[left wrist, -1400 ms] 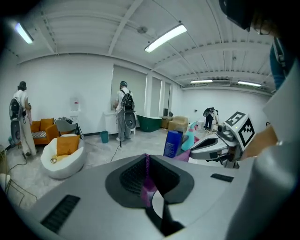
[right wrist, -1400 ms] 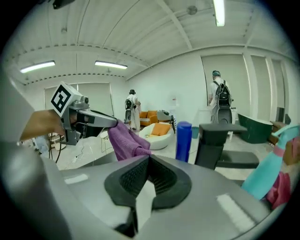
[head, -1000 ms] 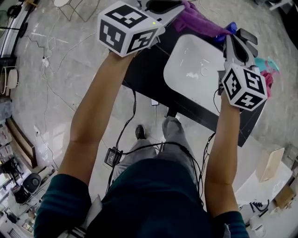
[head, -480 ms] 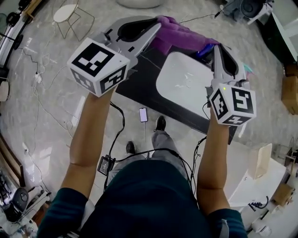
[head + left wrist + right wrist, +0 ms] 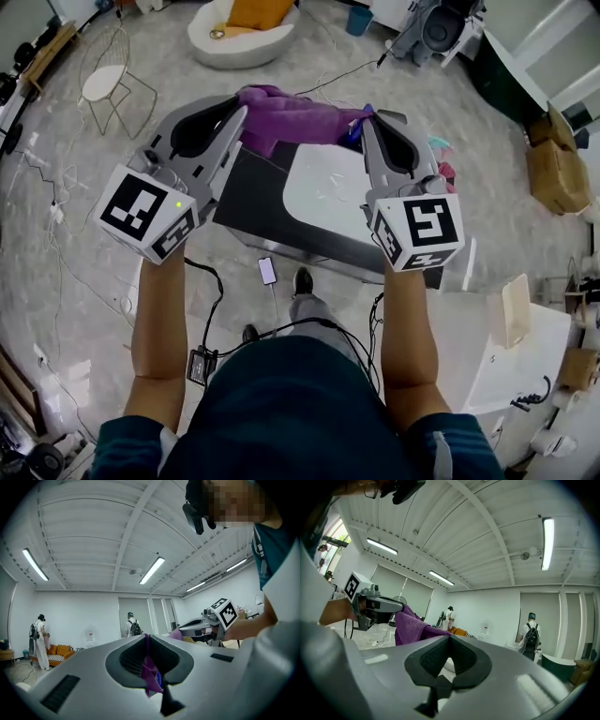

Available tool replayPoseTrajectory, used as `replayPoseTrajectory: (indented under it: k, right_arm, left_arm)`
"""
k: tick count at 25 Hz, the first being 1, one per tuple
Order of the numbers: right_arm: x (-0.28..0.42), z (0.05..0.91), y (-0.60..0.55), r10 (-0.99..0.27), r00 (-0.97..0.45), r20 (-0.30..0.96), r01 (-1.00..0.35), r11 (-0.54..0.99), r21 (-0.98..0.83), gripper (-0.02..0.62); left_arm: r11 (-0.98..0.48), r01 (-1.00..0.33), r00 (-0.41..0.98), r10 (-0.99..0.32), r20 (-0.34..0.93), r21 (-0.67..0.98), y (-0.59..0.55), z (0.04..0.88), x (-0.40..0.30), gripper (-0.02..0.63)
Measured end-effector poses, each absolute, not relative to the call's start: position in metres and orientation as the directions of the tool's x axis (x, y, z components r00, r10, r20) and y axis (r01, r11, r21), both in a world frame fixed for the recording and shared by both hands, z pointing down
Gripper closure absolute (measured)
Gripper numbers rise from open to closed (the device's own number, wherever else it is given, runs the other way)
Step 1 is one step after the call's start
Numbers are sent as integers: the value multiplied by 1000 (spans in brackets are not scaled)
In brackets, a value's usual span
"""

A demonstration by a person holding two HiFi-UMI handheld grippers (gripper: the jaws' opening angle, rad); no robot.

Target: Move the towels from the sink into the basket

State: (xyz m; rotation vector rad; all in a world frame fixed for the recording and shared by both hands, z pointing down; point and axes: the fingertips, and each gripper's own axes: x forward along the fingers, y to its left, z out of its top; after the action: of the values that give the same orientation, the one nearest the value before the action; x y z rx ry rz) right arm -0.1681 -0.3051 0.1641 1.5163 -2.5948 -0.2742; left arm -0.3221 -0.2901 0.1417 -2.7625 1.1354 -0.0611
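Towel (image 5: 295,117) now aloft between both claws (image 5: 242,109) (image 5: 367,118)

Up top, the left gripper (image 5: 241,112) hides one end of the purple towel (image 5: 292,117). The right gripper (image 5: 368,119) covers the sink's (image 5: 323,187) right side.

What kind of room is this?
Probably a lab or studio hall, not a bathroom: the sink sits in a lone black table, cables trail over the floor, and cardboard boxes stand nearby.
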Motion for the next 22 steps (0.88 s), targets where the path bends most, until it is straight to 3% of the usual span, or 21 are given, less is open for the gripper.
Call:
replayPoseTrajectory:
  k: [11, 22]
  right_arm:
    - [-207, 130, -211, -890, -455, -20, -861, 434, 263, 583]
    - [-171, 123, -115, -969, -247, -14, -925, 232, 301, 583]
  left_arm:
    - [-721, -668, 740, -670, -61, -184, -201, 114, -361, 581]
    - [-851, -492, 871, -483, -94, -184, -141, 106, -324, 581]
